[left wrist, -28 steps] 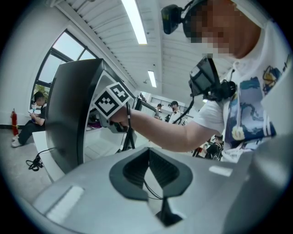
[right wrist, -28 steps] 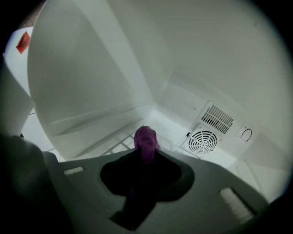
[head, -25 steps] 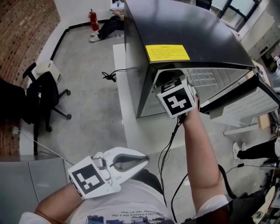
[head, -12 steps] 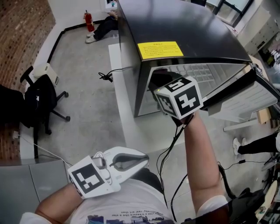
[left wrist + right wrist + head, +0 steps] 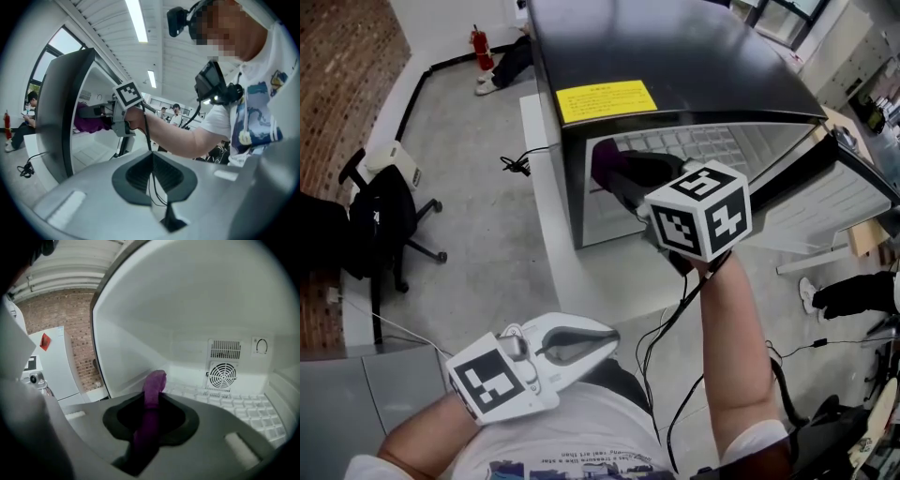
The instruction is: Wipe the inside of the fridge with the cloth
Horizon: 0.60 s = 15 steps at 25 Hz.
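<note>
The black fridge [image 5: 675, 56] stands open, its white inside [image 5: 712, 145] facing me. My right gripper [image 5: 626, 183] reaches into the opening's left part, shut on a purple cloth [image 5: 606, 164]. In the right gripper view the cloth [image 5: 153, 390] sticks out past the jaws of that gripper [image 5: 151, 405], towards the white left wall [image 5: 126, 357] of the compartment. My left gripper [image 5: 577, 343] is held low by my torso, shut with nothing in it. In the left gripper view, the left gripper [image 5: 152, 176] looks across at the cloth [image 5: 89, 124] and the fridge [image 5: 56, 117].
The fridge door [image 5: 839, 192] hangs open on the right. Inside are a round fan vent [image 5: 224, 375], a dial [image 5: 261, 346] and a gridded floor [image 5: 234, 404]. An office chair [image 5: 384, 216], a floor cable [image 5: 516, 161] and a seated person [image 5: 508, 58] are on the left.
My right gripper has drawn back and swung towards the left side of the opening, so the purple cloth now shows in the head view. The left gripper has stayed put.
</note>
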Motion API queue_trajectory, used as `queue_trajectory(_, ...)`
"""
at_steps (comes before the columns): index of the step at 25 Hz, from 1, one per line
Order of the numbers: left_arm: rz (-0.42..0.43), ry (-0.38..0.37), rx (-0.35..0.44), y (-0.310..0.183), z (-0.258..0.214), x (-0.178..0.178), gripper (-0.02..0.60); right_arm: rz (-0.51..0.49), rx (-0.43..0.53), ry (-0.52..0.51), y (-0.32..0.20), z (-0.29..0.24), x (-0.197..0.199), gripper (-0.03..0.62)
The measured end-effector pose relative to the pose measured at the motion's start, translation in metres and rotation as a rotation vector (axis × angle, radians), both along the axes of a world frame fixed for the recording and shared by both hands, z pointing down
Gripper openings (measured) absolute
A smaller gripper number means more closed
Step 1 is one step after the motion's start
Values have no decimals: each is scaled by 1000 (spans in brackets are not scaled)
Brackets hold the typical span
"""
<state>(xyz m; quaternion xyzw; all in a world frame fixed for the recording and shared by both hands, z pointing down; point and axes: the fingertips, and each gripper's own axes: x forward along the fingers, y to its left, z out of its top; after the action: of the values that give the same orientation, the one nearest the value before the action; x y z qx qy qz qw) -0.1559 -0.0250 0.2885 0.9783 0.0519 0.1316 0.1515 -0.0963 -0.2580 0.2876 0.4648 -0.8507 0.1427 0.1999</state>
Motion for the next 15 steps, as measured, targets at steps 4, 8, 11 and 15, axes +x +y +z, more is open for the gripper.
queue_trajectory(4, 6, 6, -2, 4, -1, 12, 5, 22, 33, -3, 18, -9, 21, 75)
queue_trajectory(8, 13, 8, -1, 8, -1, 26, 5, 40, 24, 16, 37, -5, 47, 75)
queue_trajectory(11, 21, 8, 1, 13, -2, 37, 5, 56, -4, 28, 51, 5, 67, 75)
queue_trajectory(15, 23, 6, 6, 17, -3, 53, 5, 95, -40, 68, 61, 27, 95, 75)
